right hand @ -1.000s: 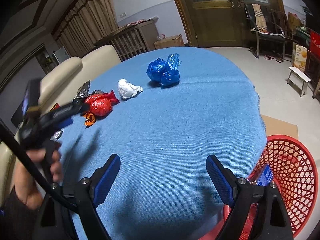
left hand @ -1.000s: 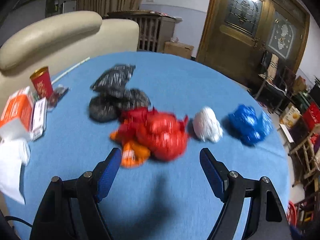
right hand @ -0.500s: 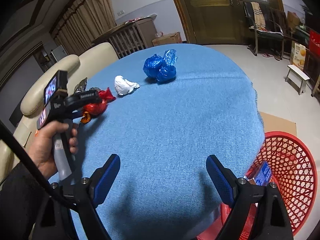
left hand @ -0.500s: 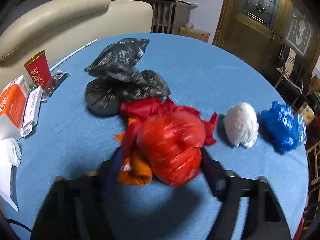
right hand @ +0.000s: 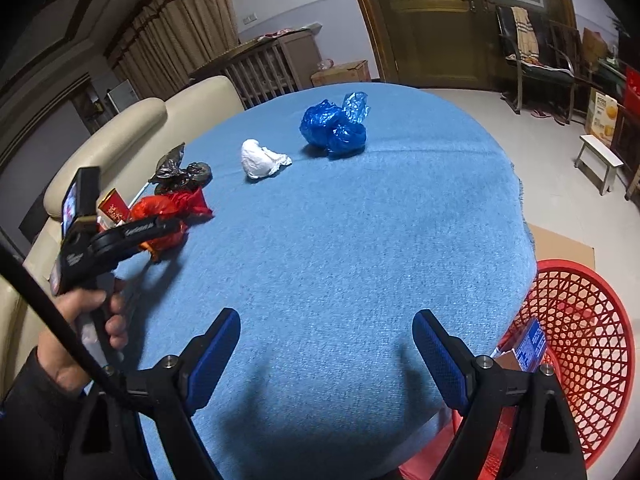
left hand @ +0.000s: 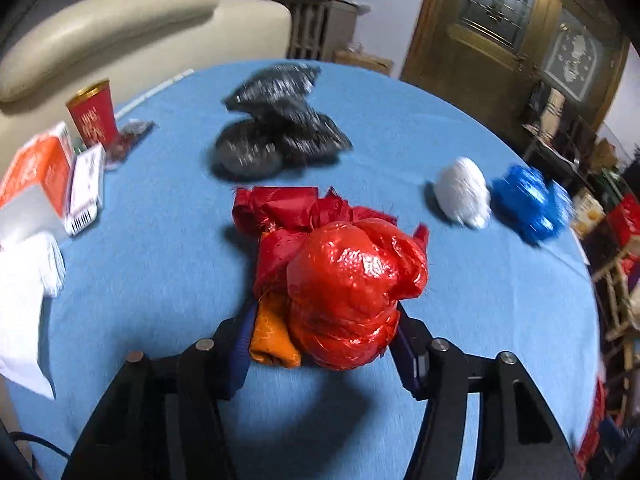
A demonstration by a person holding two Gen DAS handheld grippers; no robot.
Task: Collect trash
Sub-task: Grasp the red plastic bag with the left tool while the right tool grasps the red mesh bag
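Round table [right hand: 360, 240] covered in blue cloth [left hand: 400, 120], fuzzy weave, fringe at the far edge in the right view. Left gripper [left hand: 320, 344] low over the cloth, blue pads pressed against both sides of the red bag [left hand: 348, 292], clamped on it; an orange wrapper [left hand: 274, 340] squeezed in beside the bag against the left pad. Red bag sits near the middle-left of the table, also seen in the right view [right hand: 160, 216] under the left gripper [right hand: 168, 228], person's hand [right hand: 92, 320] on the handle. Behind it black bags [left hand: 276, 128] in a pile, touching each other. White bag [left hand: 462, 192] and blue bag [left hand: 528, 204] farther right, just beside each other, apart from the red one. Left table edge: red cup [left hand: 92, 114], orange box [left hand: 36, 172], white paper [left hand: 24, 280]. Right gripper [right hand: 326, 348] hovers above bare cloth near the table's near edge, jaws wide apart, nothing between them. Red mesh basket [right hand: 580, 320] on the floor beside the table at right, a blue-white carton [right hand: 532, 344] inside. Room: cream sofa [left hand: 100, 36] behind the table, wooden door [left hand: 500, 40] with glass panels, tan curtains [right hand: 172, 28], slatted cabinet [right hand: 264, 68], cardboard box [right hand: 340, 72], chair [right hand: 532, 60], small white stool [right hand: 600, 160], pale tile floor.
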